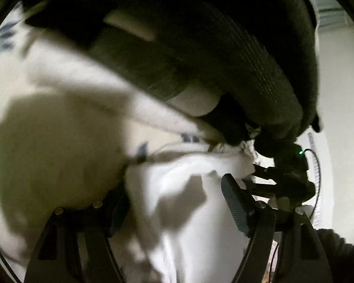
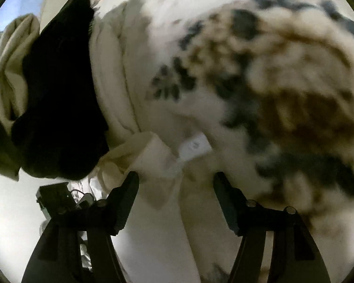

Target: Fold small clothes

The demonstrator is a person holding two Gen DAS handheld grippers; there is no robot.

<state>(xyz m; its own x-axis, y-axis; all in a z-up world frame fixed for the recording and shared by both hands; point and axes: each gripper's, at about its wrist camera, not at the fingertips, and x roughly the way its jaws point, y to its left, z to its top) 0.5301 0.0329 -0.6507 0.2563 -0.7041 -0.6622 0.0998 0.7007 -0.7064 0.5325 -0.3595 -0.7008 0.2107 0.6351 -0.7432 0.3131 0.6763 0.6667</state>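
A: Where's the garment rel. to our grippers?

B: On the left wrist view, we've got white cloth [image 1: 177,202] running up between the fingers of the left gripper [image 1: 174,202], bunched and wrinkled. Its left finger is mostly buried behind the fabric; the right finger [image 1: 236,202], w/ a ribbed pad, stands clear of it. Jaws are well apart, pads not pressing, so nothing's gripped.

A: And the right?

B: Right gripper [image 2: 175,202] is spread wide too. A folded cream edge w/ a small white label [image 2: 194,145] sits just above the fingertips, and pale cloth hangs down through the gap. We can't see either pad clamping it.

A: Fabrics?

B: Soft stuff, all blurred. A white garment w/ dark floral print and brownish patches [image 2: 259,82] fills most of the right view. Left of it a black cloth [image 2: 59,94] is draped over a cream one [image 2: 4,77]. In the left view a dark ribbed knit [image 1: 259,70] hangs overhead, approx. touching the white cloth near the other gripper [image 1: 278,176].

A: Surface?

B: Pale, smooth, bright [image 2: 11,212]; can't tell if it's a tabletop.
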